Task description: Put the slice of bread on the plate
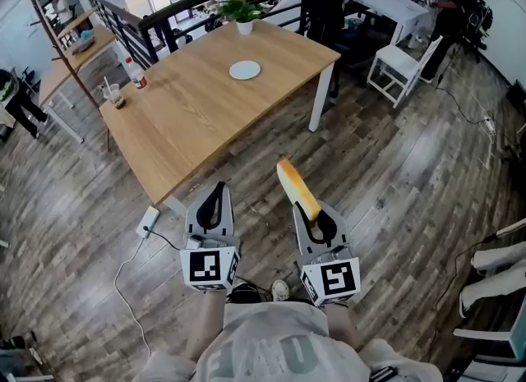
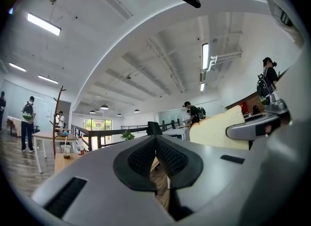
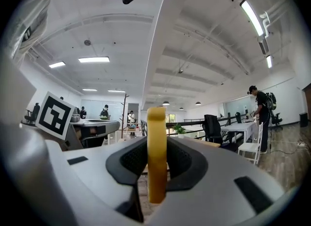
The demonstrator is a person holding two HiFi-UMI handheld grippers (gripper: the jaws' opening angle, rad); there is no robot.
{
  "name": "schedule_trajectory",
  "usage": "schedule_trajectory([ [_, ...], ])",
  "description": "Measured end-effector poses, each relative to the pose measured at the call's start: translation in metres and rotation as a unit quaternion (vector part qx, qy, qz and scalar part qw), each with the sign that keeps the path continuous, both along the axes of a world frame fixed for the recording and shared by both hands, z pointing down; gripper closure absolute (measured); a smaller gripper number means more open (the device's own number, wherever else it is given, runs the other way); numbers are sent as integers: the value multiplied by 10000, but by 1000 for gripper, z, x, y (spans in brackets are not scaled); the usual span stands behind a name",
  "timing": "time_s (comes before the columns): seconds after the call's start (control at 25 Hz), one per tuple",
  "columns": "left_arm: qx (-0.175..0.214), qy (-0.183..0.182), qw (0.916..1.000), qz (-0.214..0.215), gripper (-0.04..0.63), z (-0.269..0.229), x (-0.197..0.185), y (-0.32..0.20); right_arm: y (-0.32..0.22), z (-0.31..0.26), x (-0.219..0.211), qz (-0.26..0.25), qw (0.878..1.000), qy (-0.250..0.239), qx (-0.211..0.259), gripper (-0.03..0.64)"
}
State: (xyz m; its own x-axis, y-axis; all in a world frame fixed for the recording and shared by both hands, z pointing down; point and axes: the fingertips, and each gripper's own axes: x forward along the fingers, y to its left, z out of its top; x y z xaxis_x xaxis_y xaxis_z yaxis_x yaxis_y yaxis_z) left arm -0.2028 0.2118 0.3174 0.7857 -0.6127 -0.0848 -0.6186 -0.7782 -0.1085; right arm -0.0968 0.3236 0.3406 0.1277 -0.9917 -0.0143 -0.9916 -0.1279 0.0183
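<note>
My right gripper (image 1: 306, 208) is shut on a slice of bread (image 1: 297, 187), held edge-on and sticking out past the fingertips; in the right gripper view the bread (image 3: 157, 152) stands upright between the two black pads. My left gripper (image 1: 215, 200) is shut with nothing in it, and its pads (image 2: 146, 157) meet in the left gripper view, where the bread (image 2: 218, 130) shows to the right. A small white plate (image 1: 245, 69) lies on the wooden table (image 1: 197, 117) far ahead of both grippers, which hang over the plank floor short of the table's near corner.
A potted plant (image 1: 242, 12) stands beyond the plate. A cup with a straw (image 1: 114, 94) and a bottle (image 1: 135, 74) are at the table's left edge. A cable and power strip (image 1: 148, 222) lie on the floor. A white chair (image 1: 400, 64) and people are at the back right.
</note>
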Motion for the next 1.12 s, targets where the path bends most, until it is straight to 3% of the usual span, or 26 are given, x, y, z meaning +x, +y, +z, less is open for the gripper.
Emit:
schedule_trajectory([
  [0.28, 94, -112, 9995, -266, 588, -9, 18, 10, 17, 11, 35, -66, 9996, -247, -118, 525],
  [0.56, 375, 90, 9984, -407, 588, -22, 31, -9, 1, 8, 55, -95, 9999, -104, 68, 525],
  [1.12, 272, 485, 9971, -528, 588, -22, 100, -137, -107, -5, 125, -141, 9995, 245, -151, 525],
])
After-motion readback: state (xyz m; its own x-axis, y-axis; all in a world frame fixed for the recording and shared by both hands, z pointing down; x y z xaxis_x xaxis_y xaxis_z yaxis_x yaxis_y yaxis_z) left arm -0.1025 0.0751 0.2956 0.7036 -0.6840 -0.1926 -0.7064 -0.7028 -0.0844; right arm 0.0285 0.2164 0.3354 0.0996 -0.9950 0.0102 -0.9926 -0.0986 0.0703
